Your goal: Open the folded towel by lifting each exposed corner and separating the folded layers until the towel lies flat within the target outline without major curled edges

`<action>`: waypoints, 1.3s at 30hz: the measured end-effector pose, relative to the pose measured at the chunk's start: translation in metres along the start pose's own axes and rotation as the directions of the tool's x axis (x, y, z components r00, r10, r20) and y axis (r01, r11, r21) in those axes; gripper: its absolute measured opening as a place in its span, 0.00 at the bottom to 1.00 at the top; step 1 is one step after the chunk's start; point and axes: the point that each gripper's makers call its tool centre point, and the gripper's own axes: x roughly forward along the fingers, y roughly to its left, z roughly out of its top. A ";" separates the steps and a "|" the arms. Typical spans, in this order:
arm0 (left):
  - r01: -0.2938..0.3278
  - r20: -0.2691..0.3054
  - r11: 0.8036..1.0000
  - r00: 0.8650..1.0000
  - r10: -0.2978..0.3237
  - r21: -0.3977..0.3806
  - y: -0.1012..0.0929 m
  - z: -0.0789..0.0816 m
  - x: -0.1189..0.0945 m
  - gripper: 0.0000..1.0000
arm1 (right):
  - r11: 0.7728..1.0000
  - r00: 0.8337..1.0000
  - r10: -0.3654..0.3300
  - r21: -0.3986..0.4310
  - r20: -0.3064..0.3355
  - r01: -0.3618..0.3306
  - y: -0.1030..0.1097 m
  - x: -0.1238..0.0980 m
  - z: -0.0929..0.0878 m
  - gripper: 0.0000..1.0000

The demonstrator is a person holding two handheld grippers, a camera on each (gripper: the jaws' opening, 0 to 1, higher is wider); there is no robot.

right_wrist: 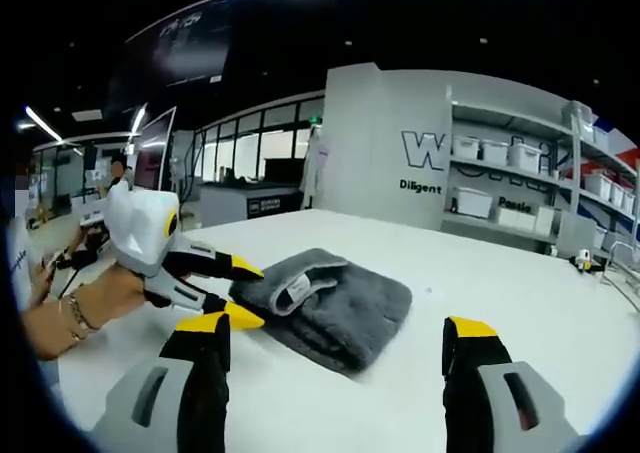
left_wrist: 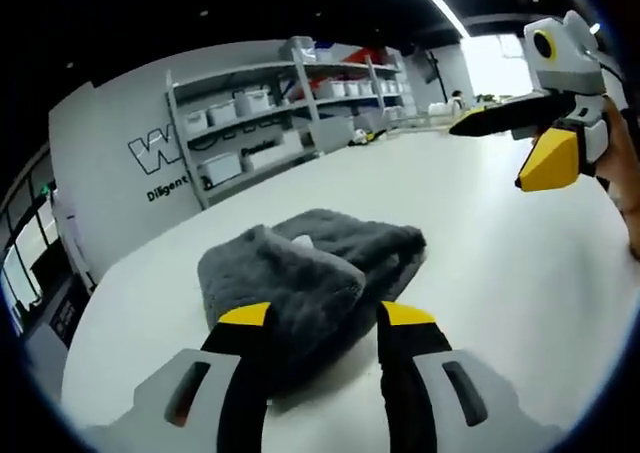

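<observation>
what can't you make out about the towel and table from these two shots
- Towel near edge: left gripper view, hidden behind the left hand-held gripper jaws.
- Towel's underside and inner layers: both views, covered by the folded top.
- White tag print: right gripper view, too small to read.
- Target outline: none can be made out on the table.
- Wall lettering: both views, cut off by shelves.

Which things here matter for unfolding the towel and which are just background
For the job:
- folded grey towel
- its white label
- left hand-held gripper, open beside the towel
- right hand-held gripper, open
- white table

Just around:
- shelving rack
- white storage bins
- wall lettering
</observation>
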 end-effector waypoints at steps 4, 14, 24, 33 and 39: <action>-0.009 0.010 1.000 1.000 0.009 -0.005 0.005 -0.002 0.002 0.26 | 1.000 1.000 0.005 0.002 -0.016 -0.005 0.000 0.004 -0.006 0.88; -0.025 0.126 0.994 0.991 0.038 -0.102 0.019 0.007 -0.009 0.05 | 1.000 0.999 0.012 0.015 -0.047 -0.011 0.000 0.009 -0.016 0.88; -0.009 0.238 0.939 0.966 0.097 -0.344 0.046 0.012 -0.025 0.04 | 1.000 0.998 0.014 0.018 -0.062 -0.013 0.004 0.006 -0.025 0.88; -0.106 0.238 0.870 0.940 0.246 -0.481 0.088 -0.006 -0.047 0.04 | 1.000 0.998 0.017 0.020 -0.056 -0.016 0.008 0.003 -0.026 0.88; -0.200 0.181 0.794 0.915 0.362 -0.574 0.110 -0.029 -0.060 0.04 | 1.000 0.998 0.019 0.022 -0.065 -0.017 0.009 0.003 -0.030 0.88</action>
